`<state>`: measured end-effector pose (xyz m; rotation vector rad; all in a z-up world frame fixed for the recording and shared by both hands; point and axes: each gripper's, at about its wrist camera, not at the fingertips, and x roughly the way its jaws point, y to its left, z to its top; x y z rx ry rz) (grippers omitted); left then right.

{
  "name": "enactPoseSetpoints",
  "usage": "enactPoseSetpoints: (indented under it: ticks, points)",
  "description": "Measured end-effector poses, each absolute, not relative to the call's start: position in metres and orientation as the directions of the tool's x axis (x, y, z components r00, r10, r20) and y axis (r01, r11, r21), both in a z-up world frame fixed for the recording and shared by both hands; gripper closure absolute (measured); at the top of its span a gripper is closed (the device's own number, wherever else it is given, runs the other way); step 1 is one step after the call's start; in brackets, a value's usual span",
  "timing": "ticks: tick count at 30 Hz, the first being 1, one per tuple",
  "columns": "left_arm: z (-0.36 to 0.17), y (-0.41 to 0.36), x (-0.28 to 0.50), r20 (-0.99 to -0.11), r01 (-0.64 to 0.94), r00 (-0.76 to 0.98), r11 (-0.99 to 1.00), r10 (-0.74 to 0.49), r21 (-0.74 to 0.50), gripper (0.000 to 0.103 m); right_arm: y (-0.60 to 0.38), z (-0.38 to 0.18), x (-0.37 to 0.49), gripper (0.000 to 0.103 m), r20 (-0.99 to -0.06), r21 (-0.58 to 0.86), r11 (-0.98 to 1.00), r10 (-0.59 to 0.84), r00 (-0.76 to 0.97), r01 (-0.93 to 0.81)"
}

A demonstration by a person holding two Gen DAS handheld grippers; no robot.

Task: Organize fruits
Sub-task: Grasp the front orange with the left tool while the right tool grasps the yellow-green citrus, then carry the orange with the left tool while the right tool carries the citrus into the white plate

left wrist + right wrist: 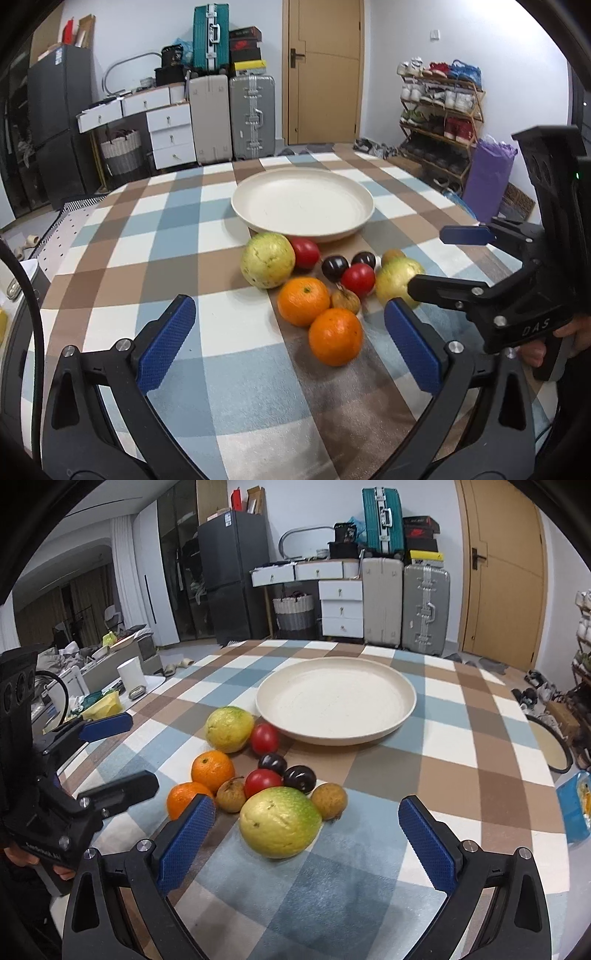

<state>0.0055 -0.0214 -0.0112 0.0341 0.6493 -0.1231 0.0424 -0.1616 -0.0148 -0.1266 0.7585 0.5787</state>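
Note:
A cream plate (pixel 303 201) (pixel 336 698) stands empty on the checked tablecloth. In front of it lies a cluster of fruit: two yellow-green guavas (pixel 267 260) (pixel 279 821), two oranges (pixel 335 336) (pixel 212 770), two red tomatoes (pixel 358 279) (pixel 263 781), two dark plums (pixel 335 267) (pixel 300 778) and small brown fruits (pixel 346 300) (pixel 329 799). My left gripper (pixel 291 343) is open and empty, just short of the near orange. My right gripper (pixel 306 845) is open and empty, with the near guava between its fingers' line. Each gripper also shows in the other view, the right one (pixel 436 258) and the left one (pixel 129 749).
The table (pixel 177 236) has a blue, brown and white checked cloth. Behind it stand suitcases (pixel 251 116), white drawers (pixel 171 134), a door (pixel 323 70) and a shoe rack (pixel 439 110). A dark fridge (pixel 232 572) stands at the back left in the right wrist view.

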Motion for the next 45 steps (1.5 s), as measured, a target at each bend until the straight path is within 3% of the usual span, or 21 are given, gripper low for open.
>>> enactPoseSetpoints:
  ticks: [4, 11, 16, 19, 21, 26, 31, 45]
  points:
    - [-0.021, -0.023, 0.009, -0.641, 0.156, 0.756, 0.987, -0.136, -0.026, 0.001, -0.158, -0.024, 0.045, 0.017, -0.718, 0.129, 0.829, 0.457, 0.525, -0.545]
    - [-0.038, -0.022, 0.025, -0.714, 0.157, 0.678, 0.984, -0.171, -0.086, 0.022, -0.157, -0.032, 0.045, 0.021, -0.742, 0.157, 0.825, 0.462, 0.487, -0.543]
    - [-0.042, -0.021, 0.029, -0.728, 0.178, 0.65, 0.975, -0.22, -0.135, 0.031, -0.158, -0.034, 0.048, 0.027, -0.741, 0.201, 0.816, 0.488, 0.46, -0.542]
    - [-0.043, -0.025, 0.031, -0.738, 0.192, 0.636, 0.973, -0.225, -0.132, 0.041, -0.157, -0.033, 0.047, 0.033, -0.736, 0.217, 0.807, 0.504, 0.452, -0.549]
    - [-0.044, -0.027, 0.033, -0.742, 0.206, 0.624, 0.968, -0.245, -0.147, 0.053, -0.155, -0.035, 0.048, 0.034, -0.739, 0.223, 0.805, 0.508, 0.444, -0.549]
    - [-0.046, -0.028, 0.035, -0.744, 0.227, 0.604, 0.956, -0.287, -0.185, 0.067, -0.15, -0.037, 0.05, 0.041, -0.746, 0.219, 0.81, 0.498, 0.442, -0.543]
    - [-0.043, -0.028, 0.032, -0.737, 0.231, 0.604, 0.951, -0.304, -0.204, 0.068, -0.147, -0.038, 0.049, 0.047, -0.751, 0.205, 0.813, 0.488, 0.445, -0.546]
    - [-0.021, -0.026, 0.017, -0.666, 0.253, 0.673, 0.946, -0.323, -0.204, 0.068, -0.156, -0.021, 0.04, 0.048, -0.691, 0.223, 0.799, 0.534, 0.488, -0.559]
